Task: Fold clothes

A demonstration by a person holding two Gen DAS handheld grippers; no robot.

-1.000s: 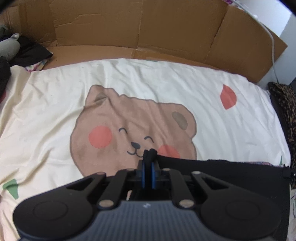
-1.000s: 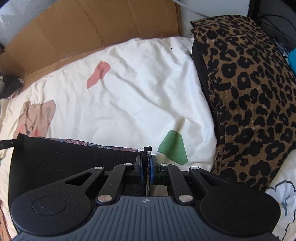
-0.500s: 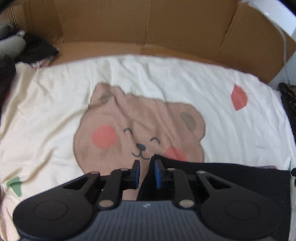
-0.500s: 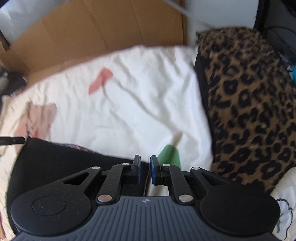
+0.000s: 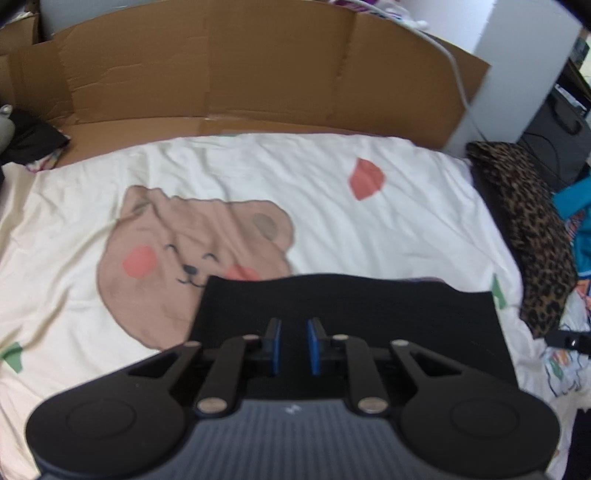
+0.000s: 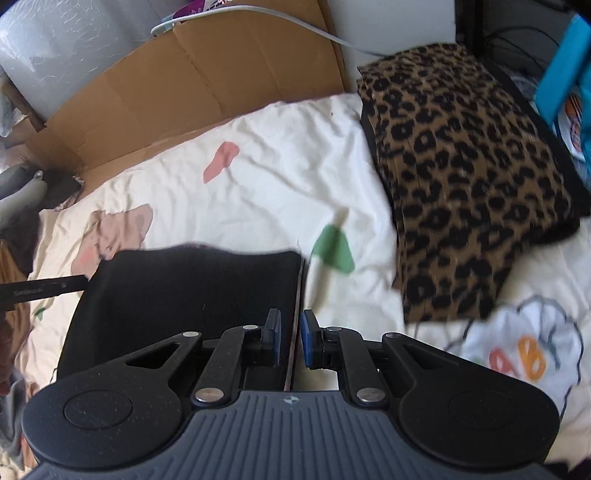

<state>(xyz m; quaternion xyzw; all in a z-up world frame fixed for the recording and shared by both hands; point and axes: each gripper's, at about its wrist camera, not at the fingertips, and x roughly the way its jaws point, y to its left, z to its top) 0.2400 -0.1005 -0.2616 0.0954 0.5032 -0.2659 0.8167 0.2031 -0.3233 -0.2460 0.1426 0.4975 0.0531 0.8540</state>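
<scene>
A bed (image 5: 388,206) carries everything, covered by a cream cotton sheet (image 5: 258,173), creased, printed with a brown bear face (image 5: 192,243), a coral leaf shape (image 5: 366,179) and a green shape (image 6: 332,251). Flattened corrugated cardboard (image 5: 258,74) stands bent along the bed's far edge, its folds and creases plain to see. There is no container in either view.

At the bed's right edge lies a leopard-print fabric (image 6: 465,177), brown with black spots, bulky and folded over, dark-trimmed at its sides. A white cable (image 6: 295,26) runs over the cardboard near the far right corner.

The task's thing is a black garment (image 5: 351,317), matte and flat, lying as a broad rectangle near the bed's near edge, its far hem slightly wavy and overlapping the bear's chin. A thin strip of patterned fabric shows just beyond that hem, too small to read.

The left hand-held gripper (image 5: 293,345) hovers over the garment's middle, jaws parted to a narrow gap with blue pads (image 5: 314,345), gripping nothing. The right hand-held gripper (image 6: 291,341) sits at the garment's right edge (image 6: 297,291); its jaws are likewise narrowly apart, and the garment's pale-lined edge runs through the gap between the pads without being pinched. The left tool's black finger (image 6: 40,290) shows at the garment's left corner in the right wrist view.
</scene>
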